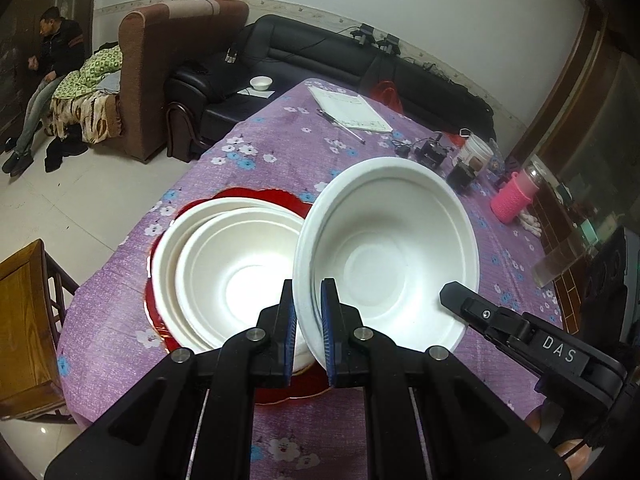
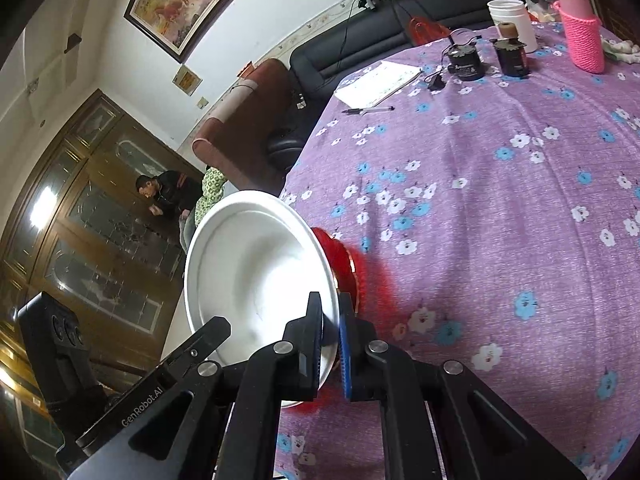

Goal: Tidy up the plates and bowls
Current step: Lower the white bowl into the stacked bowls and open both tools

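Note:
My left gripper point(image 1: 308, 300) is shut on the near rim of a white bowl point(image 1: 388, 252), held tilted above the purple floral tablecloth. Left of it, two nested white bowls point(image 1: 240, 264) sit on a red plate point(image 1: 276, 394). My right gripper point(image 2: 330, 316) is shut on the rim of a white bowl point(image 2: 256, 276) held tilted on edge; red plate edges point(image 2: 348, 264) show just behind it. The right gripper's body also shows at the lower right of the left wrist view point(image 1: 520, 328).
Far across the table point(image 2: 500, 200) lie a notepad point(image 1: 352, 110), a pen point(image 1: 340, 122), a white tub point(image 2: 514, 20), dark small devices point(image 2: 466, 62) and a pink knit-sleeved bottle point(image 2: 580, 32). A wooden chair point(image 1: 24, 320) stands at the table's left. Sofas and a seated person point(image 1: 52, 76) are beyond.

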{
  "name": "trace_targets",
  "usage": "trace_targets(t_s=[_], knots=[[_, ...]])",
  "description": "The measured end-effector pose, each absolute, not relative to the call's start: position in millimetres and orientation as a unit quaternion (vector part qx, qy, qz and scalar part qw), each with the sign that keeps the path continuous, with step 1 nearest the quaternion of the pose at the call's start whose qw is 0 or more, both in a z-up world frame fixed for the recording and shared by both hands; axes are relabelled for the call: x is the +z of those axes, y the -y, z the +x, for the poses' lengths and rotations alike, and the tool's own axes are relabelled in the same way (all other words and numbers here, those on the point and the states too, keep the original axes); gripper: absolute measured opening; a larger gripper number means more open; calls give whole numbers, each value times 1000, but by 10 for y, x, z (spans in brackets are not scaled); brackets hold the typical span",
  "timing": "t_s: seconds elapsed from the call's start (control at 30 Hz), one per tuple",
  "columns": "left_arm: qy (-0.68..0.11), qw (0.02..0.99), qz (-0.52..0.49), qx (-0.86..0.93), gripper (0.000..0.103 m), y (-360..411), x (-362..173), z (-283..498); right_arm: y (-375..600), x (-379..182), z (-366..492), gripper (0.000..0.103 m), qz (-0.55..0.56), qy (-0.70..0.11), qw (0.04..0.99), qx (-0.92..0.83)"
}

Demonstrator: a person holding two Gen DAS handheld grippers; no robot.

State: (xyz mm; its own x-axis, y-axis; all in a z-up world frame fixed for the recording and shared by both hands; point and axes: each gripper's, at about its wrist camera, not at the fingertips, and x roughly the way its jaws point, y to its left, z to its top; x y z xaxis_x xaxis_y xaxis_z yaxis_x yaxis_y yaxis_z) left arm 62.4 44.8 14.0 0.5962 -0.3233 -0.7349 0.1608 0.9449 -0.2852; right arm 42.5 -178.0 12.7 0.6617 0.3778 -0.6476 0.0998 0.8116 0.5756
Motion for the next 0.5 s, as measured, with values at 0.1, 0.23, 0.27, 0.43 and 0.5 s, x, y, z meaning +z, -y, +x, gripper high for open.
trace_targets(t_s=[0.1, 0.23, 0.27, 0.43, 0.5], knots=[[-437, 886, -93, -121, 10, -550, 76, 699, 1667, 101, 495, 7, 293, -406, 861, 86], [-446, 887, -77, -89, 11, -656, -44, 816, 1421, 39, 638, 7, 270, -410, 866, 90], [-452, 885, -76, -85, 11, -683, -76, 857, 1355, 20, 669, 7, 262, -409, 869, 91], [-461, 882, -76, -59, 20, -845, -169, 947, 1086, -91, 779, 7, 214, -407, 884, 81], [-461, 881, -83, -68, 20, -888, -182, 953, 1045, -153, 800, 7, 206, -409, 886, 80]])
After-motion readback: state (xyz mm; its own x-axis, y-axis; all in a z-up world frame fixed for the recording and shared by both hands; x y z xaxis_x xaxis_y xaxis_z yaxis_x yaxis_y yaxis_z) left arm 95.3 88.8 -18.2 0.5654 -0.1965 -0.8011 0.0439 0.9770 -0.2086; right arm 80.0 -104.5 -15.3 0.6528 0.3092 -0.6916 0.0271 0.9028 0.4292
